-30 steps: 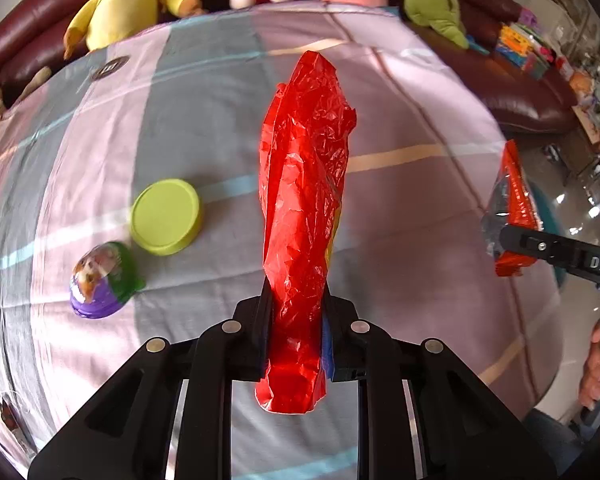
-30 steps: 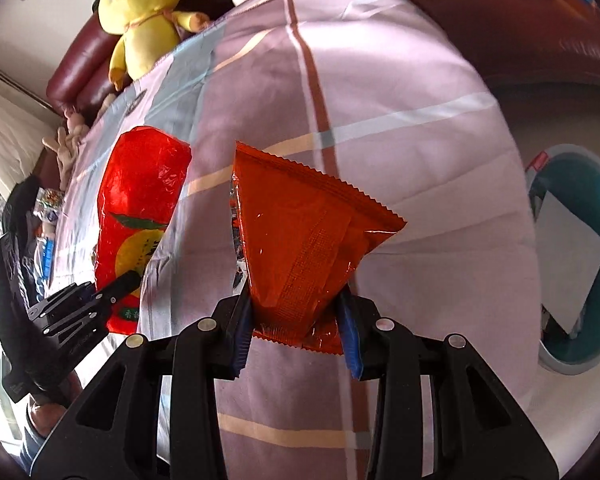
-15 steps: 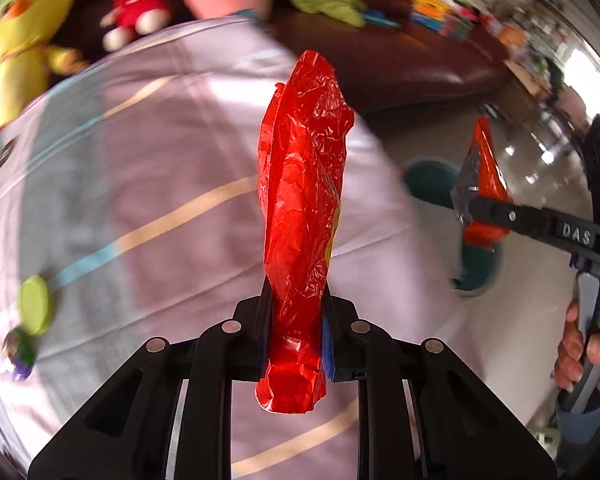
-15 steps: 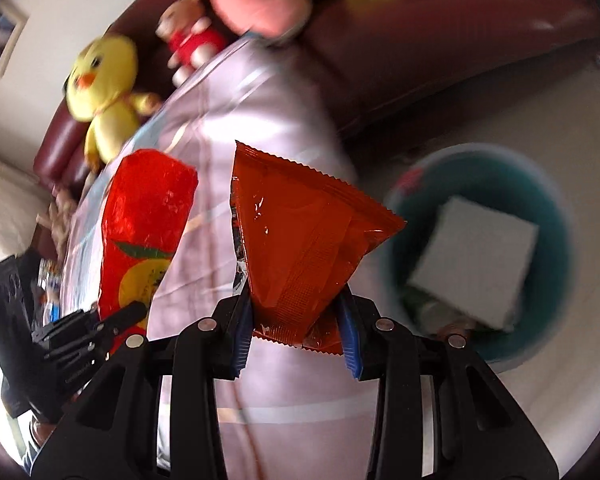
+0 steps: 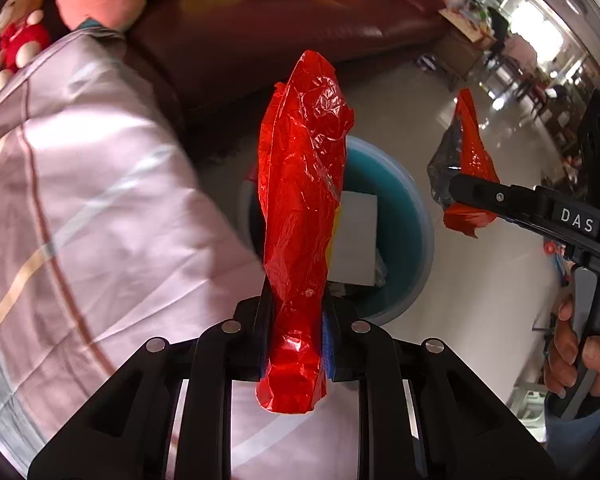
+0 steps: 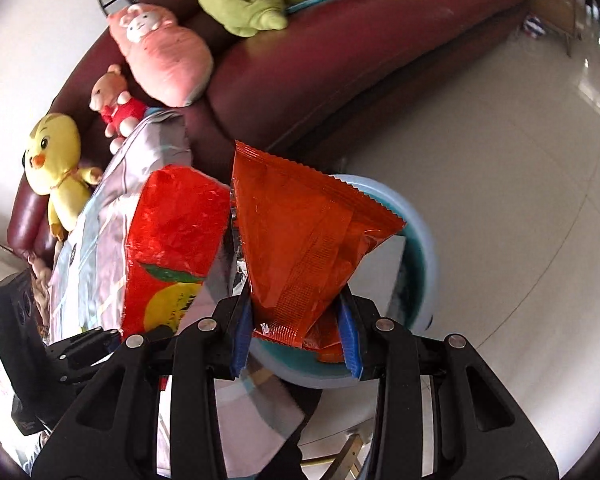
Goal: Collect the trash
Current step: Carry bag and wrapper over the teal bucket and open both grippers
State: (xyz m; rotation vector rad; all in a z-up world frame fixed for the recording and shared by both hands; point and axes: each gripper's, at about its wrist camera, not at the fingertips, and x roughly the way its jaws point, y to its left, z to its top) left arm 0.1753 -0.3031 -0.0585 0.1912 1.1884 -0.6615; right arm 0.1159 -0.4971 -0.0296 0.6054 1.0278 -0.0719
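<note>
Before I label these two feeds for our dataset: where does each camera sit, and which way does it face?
Left wrist: on the left gripper, looking down along its fingers at the red plastic bag they clamp, the teal bin beyond; the right hand shows.
Right wrist: on the right gripper, looking down at its orange snack wrapper over the bin; no hand visible.
Shared: bin, both wrappers, each other's gripper, maroon sofa.
</note>
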